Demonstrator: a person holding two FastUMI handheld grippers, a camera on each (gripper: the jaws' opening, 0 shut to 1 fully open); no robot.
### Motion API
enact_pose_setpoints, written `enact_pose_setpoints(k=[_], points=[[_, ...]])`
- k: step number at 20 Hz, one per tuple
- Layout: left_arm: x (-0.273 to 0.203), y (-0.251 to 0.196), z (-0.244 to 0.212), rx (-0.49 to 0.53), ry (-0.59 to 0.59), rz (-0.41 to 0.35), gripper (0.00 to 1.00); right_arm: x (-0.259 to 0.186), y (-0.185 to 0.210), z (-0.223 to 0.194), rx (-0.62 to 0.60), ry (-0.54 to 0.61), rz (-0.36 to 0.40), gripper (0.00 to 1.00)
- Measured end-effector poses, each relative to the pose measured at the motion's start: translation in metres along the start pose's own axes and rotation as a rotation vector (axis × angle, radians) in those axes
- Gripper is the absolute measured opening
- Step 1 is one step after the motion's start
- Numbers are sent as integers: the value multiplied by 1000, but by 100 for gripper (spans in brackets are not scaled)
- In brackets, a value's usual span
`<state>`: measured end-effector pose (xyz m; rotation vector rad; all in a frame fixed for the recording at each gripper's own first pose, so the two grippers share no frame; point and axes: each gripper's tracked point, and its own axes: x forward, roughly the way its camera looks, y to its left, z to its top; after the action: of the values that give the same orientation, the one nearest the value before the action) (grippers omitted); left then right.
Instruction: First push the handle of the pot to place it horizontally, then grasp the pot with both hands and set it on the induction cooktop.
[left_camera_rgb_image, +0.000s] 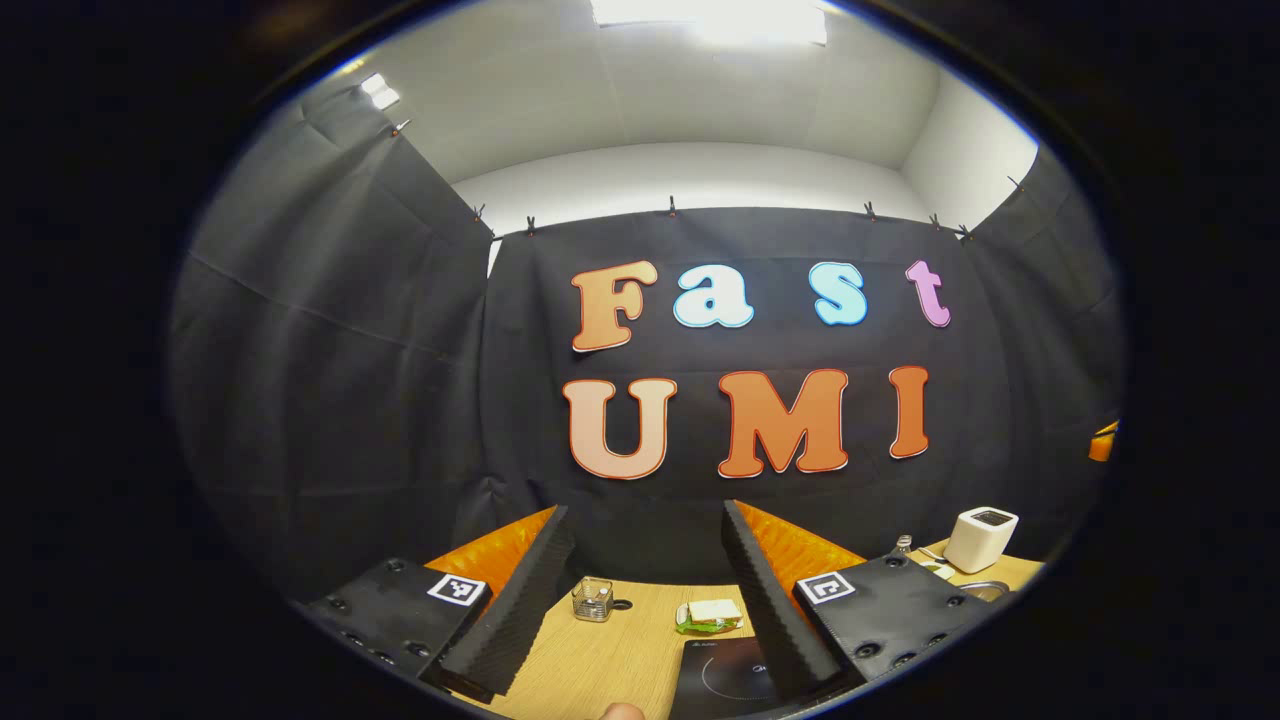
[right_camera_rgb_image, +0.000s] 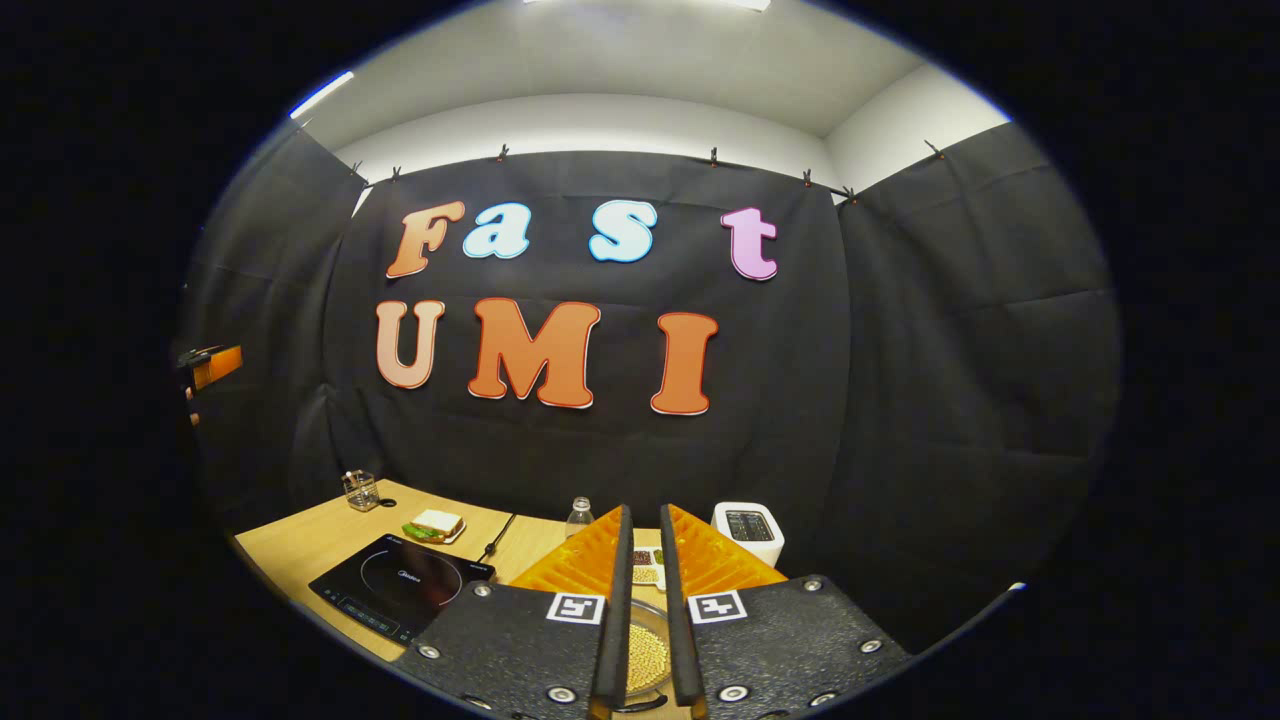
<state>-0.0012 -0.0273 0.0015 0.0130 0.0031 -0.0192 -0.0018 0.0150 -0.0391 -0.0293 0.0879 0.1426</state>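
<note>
Your wooden table (right_camera_rgb_image: 300, 545) sits before black cloth. The left gripper (left_camera_rgb_image: 640, 590) gapes wide, empty; the right gripper (right_camera_rgb_image: 640, 590) is nearly closed, empty, above the pot (right_camera_rgb_image: 645, 655), right of the induction cooktop (right_camera_rgb_image: 400, 590). I judge handle-pushing unstarted: descend.

Wooden table (right_camera_rgb_image: 290, 545), cooktop (right_camera_rgb_image: 400, 585), sandwich (right_camera_rgb_image: 434, 525)

1. Your left gripper (left_camera_rgb_image: 648, 600) has its fingers spread wide apart, with nothing between them.
2. Your right gripper (right_camera_rgb_image: 640, 610) has its fingers nearly closed, leaving a narrow gap, with nothing pressed between them.
3. Both grippers point forward and level.
</note>
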Motion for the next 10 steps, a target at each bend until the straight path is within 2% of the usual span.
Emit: enact_pose_setpoints(k=[5,10], points=[[1,-1,-1,8,4,-4,98,4,11,-31,-3,71,35,1],[4,-1,-3,3,9,-4,98,9,14,-70,-8,173,58,0]])
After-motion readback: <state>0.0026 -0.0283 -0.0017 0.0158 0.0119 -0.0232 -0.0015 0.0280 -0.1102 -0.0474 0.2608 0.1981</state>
